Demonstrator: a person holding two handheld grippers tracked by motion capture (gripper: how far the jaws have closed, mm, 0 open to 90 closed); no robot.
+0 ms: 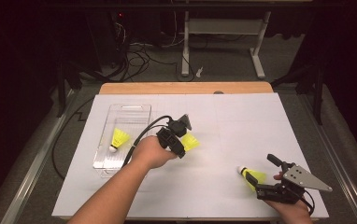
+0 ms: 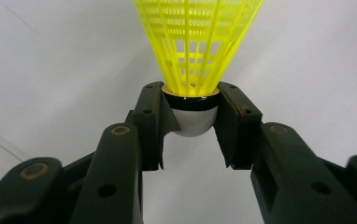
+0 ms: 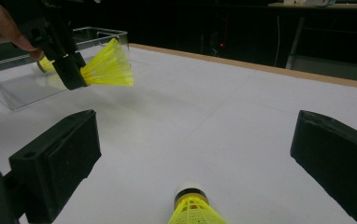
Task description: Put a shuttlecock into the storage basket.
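Covering most of the scene is a big white table [image 1: 242, 135], and on its left part sits a clear rectangular plastic bin [image 1: 103, 158] with one yellow plastic shuttlecock [image 1: 117, 139] lying inside. Just right of that bin, the left gripper [image 1: 184, 138] is clamped on the white cork of a second yellow shuttlecock [image 2: 196, 56], held up off the table with its skirt pointing away from the jaws. Down near the front right corner, the right gripper [image 1: 260, 182] has its jaws spread wide on either side of a third yellow shuttlecock [image 1: 250, 175], which lies on the table between them, not pinched.
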